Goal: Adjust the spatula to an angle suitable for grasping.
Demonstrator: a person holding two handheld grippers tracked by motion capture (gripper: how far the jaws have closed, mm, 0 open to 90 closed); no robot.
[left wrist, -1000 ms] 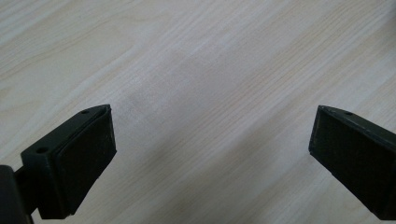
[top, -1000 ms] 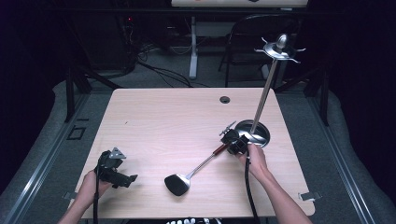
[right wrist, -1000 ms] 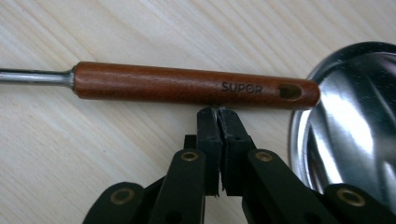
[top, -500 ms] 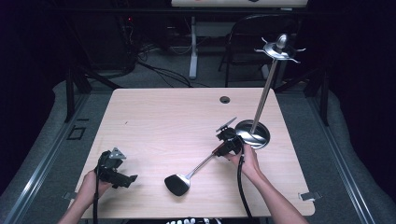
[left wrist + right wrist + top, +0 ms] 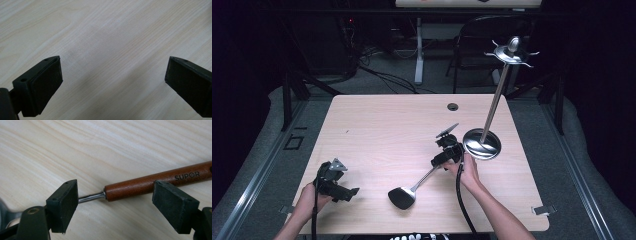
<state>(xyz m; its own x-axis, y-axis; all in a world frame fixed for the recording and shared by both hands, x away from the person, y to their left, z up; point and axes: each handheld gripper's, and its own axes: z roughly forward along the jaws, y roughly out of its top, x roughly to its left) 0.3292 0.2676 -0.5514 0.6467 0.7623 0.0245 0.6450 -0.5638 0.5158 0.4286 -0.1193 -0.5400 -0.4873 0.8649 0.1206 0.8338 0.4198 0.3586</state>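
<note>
Bare table (image 5: 382, 130) across left and middle, tall metal stand (image 5: 484, 137) blocking right, spatula (image 5: 412, 189) lying near front edge.

Looks like a lab or test room to me, not a home: I'm at a bare pale wood desk (image 5: 377, 130) w/ a cable hole (image 5: 453, 106), dark surrounds, loose cables (image 5: 382, 75) across the grey floor (image 5: 272, 150), and another desk's leg (image 5: 418, 50) behind.

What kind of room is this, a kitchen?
Probably not a kitchen: more likely a lab or workshop for recording. A bare wooden table stands in a dark room, with cables on the floor and a chair behind.
</note>
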